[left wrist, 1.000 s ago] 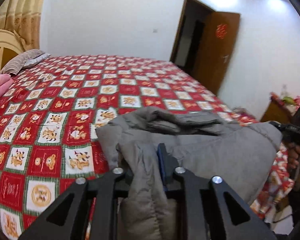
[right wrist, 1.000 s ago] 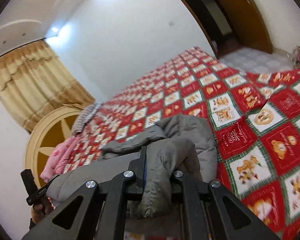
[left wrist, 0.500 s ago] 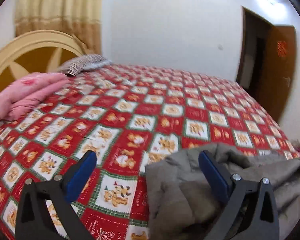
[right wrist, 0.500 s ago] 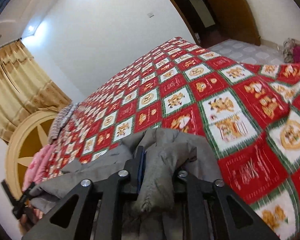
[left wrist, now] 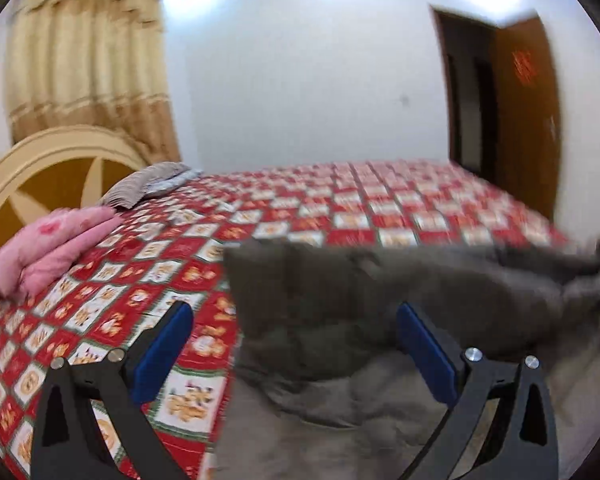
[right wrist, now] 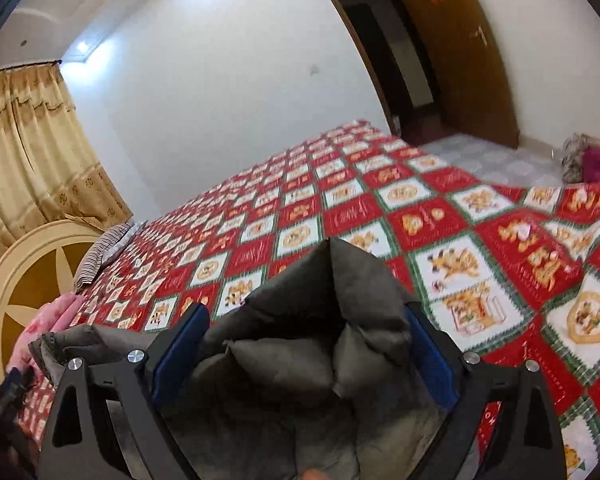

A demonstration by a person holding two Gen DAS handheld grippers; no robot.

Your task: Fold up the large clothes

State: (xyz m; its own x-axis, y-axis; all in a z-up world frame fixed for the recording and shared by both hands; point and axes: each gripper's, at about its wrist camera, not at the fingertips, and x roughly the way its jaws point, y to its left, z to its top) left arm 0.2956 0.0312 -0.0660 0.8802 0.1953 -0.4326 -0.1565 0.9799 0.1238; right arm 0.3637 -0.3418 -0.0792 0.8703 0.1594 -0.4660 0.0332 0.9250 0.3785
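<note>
In the left wrist view, your left gripper (left wrist: 294,334) stands with jaws wide apart, clamping nothing, over the near edge of the grey jacket (left wrist: 380,300) on the red patchwork bedspread (left wrist: 340,208). In the right wrist view, your right gripper (right wrist: 306,344) is spread too, jacket (right wrist: 300,344) bunched loosely between its fingers.

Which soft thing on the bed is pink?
The folded pink blanket by the headboard. The striped pillow behind it is grey, and so is the grey jacket.
</note>
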